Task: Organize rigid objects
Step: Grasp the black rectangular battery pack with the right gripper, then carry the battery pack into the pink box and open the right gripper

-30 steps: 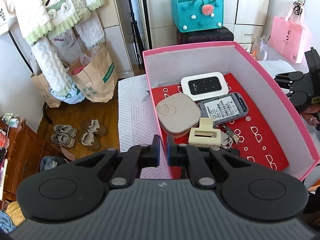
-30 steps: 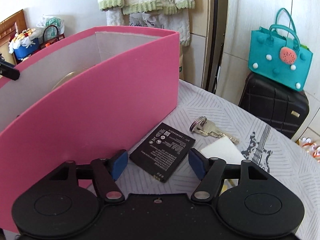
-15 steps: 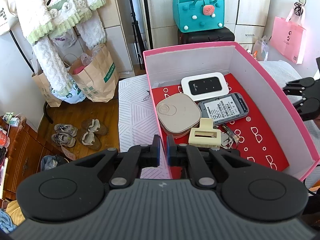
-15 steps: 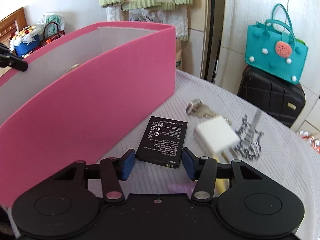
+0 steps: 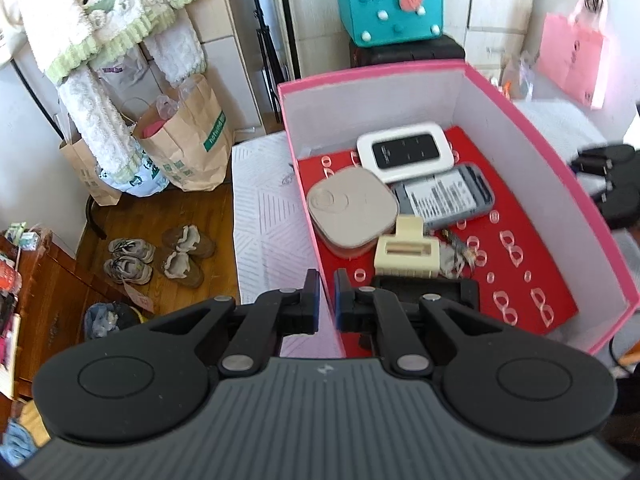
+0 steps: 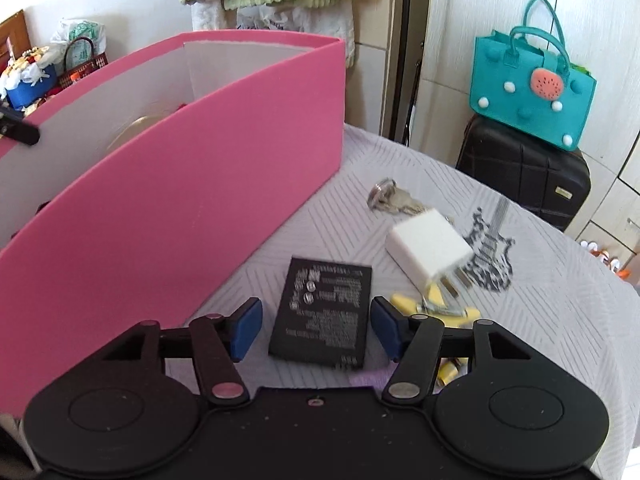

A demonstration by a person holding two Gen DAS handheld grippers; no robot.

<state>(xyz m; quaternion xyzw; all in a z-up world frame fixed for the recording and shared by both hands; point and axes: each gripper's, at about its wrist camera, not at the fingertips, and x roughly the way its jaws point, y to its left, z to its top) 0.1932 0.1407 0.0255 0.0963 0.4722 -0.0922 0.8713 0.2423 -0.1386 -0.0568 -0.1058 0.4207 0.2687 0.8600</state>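
The battery (image 6: 322,312) lies flat on the table (image 6: 540,320), label side up, just outside the pink box (image 6: 192,200) and directly between the two blue pads of the right gripper (image 6: 316,326). Its long axis runs away from the camera, roughly along the line the gripper points, so the pads face its two long edges. That is the relation the coming grab turns on: closing across the short width should catch it, provided the tips come low enough to meet the thin sides. The jaws stand fairly wide with a clear gap on each side, touching nothing; they have just been opening a little.

Just beyond the battery sit a white charger (image 6: 428,254) and a key (image 6: 392,200), with a yellow item (image 6: 436,306) near the right pad, close enough to be nudged.

The left gripper (image 5: 326,306) is closed on the box's near wall, the pads pinching the pink rim, apparently steadying it. Inside lie a router (image 5: 406,151), a phone (image 5: 444,195), a beige case (image 5: 352,212) and a cream clip (image 5: 406,254). The right hand is plainly the nearer to the battery; the left is across the box wall from it
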